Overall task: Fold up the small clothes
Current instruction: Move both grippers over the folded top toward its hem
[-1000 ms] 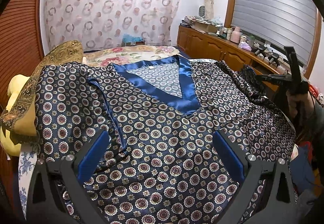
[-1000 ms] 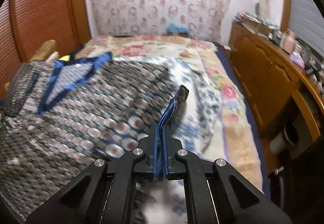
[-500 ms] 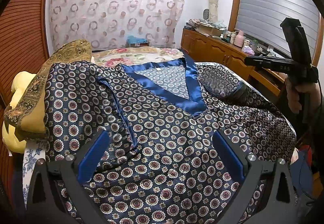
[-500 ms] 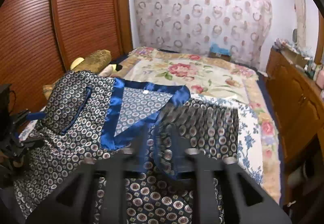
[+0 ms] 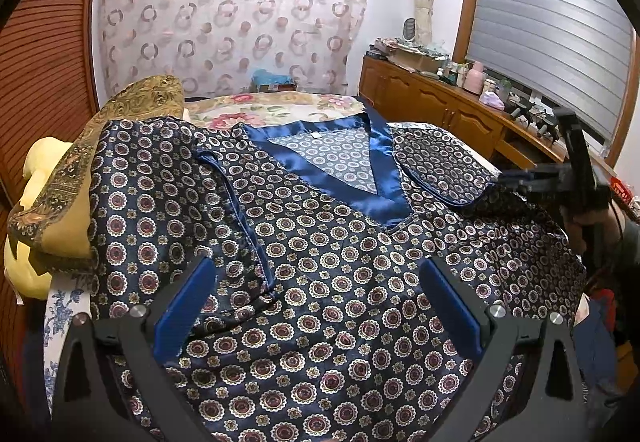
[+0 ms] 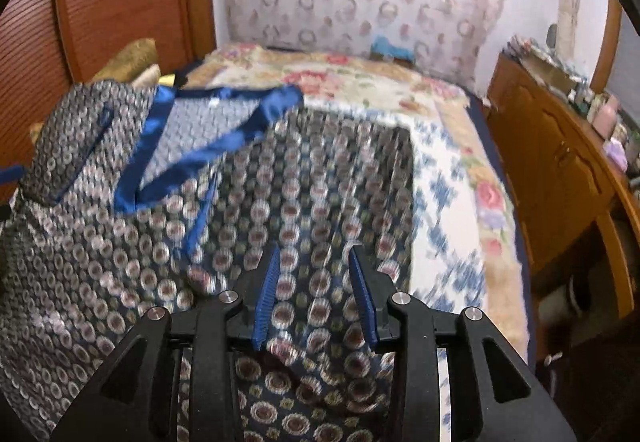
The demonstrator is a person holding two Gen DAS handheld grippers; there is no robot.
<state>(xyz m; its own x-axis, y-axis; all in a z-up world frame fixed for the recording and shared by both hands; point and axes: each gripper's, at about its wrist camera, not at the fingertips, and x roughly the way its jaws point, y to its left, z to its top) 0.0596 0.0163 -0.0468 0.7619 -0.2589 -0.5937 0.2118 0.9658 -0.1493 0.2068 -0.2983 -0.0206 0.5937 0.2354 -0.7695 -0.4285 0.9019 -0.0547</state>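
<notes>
My patterned V-neck top [image 5: 328, 266] lies face-up on the bed [image 6: 452, 162], both sleeves folded inward, body unfolded, with my left gripper [image 5: 316, 306] and right gripper [image 6: 316, 294] both spread, holding nothing.

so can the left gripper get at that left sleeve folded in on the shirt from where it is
Probably yes. The left gripper is open just above the shirt, and the folded sleeve lies right ahead of its left finger, with nothing on top. The right gripper is off to the other side.
</notes>
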